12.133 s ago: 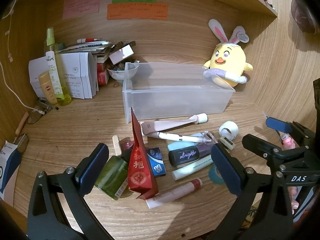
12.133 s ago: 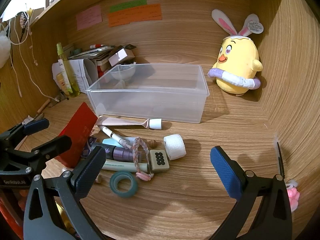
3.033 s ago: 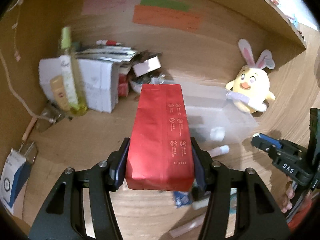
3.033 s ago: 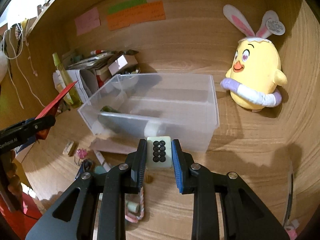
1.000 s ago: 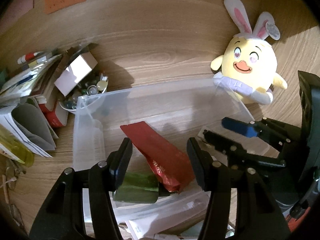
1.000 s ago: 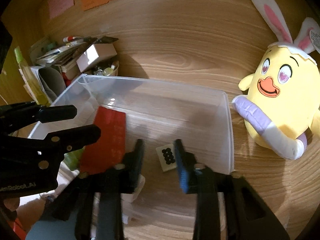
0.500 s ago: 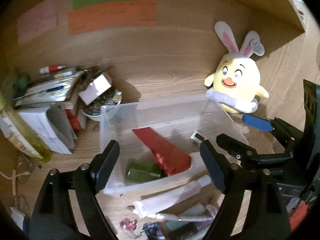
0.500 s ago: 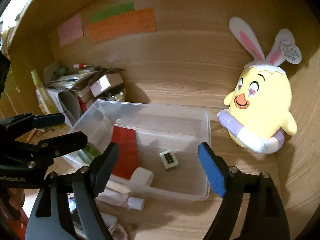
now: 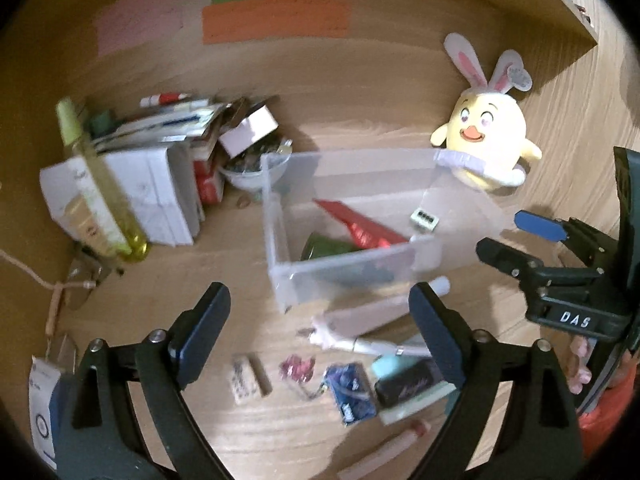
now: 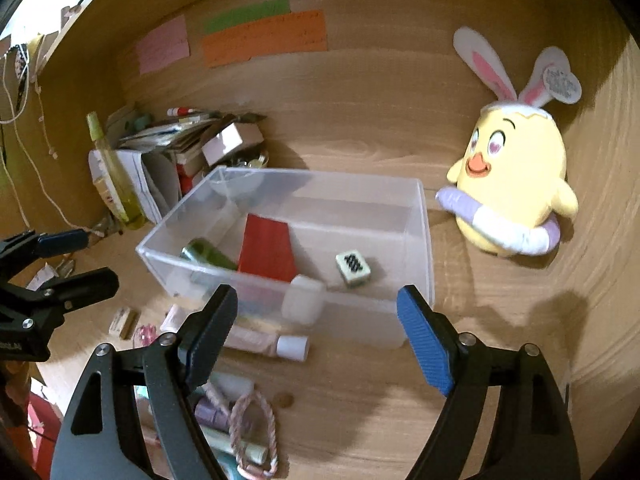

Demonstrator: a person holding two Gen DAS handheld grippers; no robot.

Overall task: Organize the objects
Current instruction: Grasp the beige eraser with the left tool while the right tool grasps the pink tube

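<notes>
Both tongs — left tongs (image 9: 318, 326) and right tongs (image 10: 318, 338) — hang wide apart and empty above the worktop (image 10: 360, 420), where small things (image 9: 352, 386) lie blurry, perhaps overlapping beside the clear box (image 10: 420, 240) — one grab might catch two.

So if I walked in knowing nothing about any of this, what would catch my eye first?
Probably the yellow chick plush with bunny ears, sitting against the wooden back wall just right of the clear plastic bin. Next, the red pouch lying inside that bin beside a small tile with black dots. Then the clutter of tubes and trinkets on the desk in front, framed by the open left hand-held gripper and right hand-held gripper.
</notes>
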